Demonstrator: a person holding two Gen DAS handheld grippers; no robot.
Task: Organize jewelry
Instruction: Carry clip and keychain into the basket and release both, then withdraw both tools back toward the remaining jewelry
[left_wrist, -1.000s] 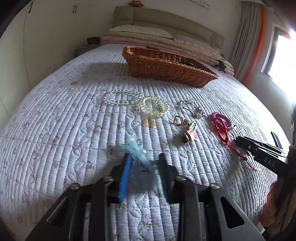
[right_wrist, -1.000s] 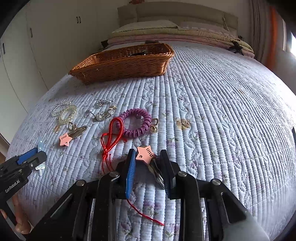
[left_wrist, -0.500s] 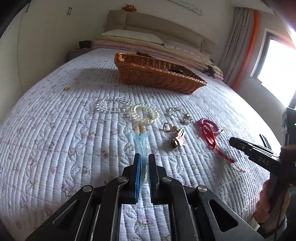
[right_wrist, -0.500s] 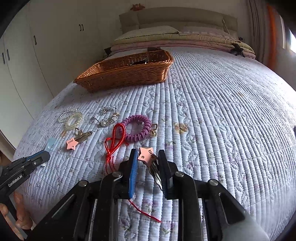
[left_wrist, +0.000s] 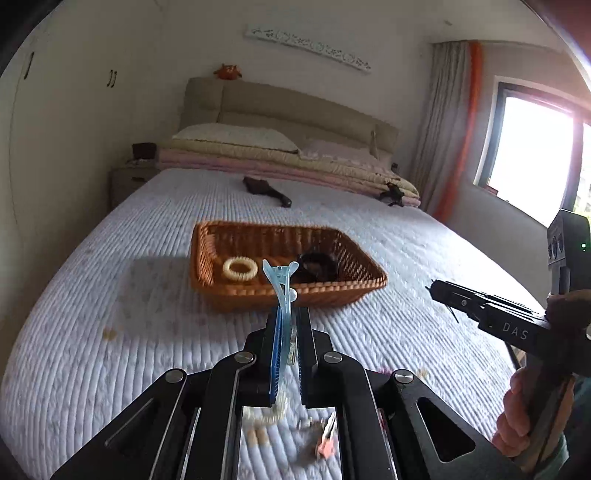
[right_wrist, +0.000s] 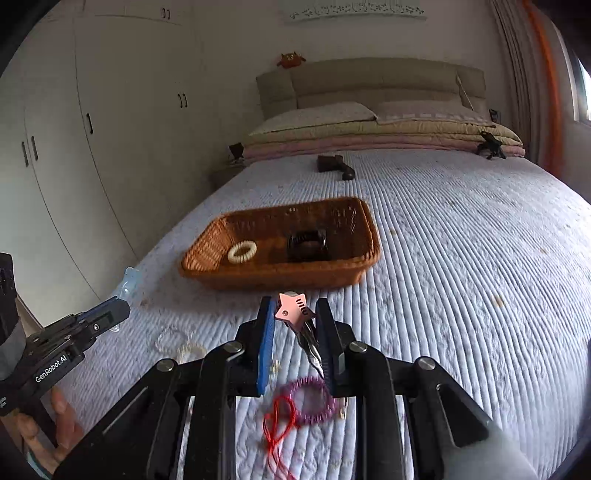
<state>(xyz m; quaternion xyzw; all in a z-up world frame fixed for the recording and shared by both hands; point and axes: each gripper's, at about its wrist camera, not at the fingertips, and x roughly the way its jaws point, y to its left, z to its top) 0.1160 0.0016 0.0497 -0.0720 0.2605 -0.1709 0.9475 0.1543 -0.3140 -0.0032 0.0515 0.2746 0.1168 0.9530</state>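
Since a second ago we have lifted both grippers off the bed (left_wrist: 110, 295) and brought them toward the basket (left_wrist: 369, 275), which now lies just ahead. Our left gripper (left_wrist: 287, 332) has its jaws pinching the blue clip (left_wrist: 281, 291) upright, its tip before the basket's near wall. Our right gripper (right_wrist: 293, 325) has its jaws pinching the pink star charm (right_wrist: 293, 310), keys hanging beneath. In the basket lie a cream ring (right_wrist: 242, 252) and a dark bracelet (right_wrist: 307, 244). The purple coil (right_wrist: 314, 402) and red cord (right_wrist: 280, 424) lie on the bed below.
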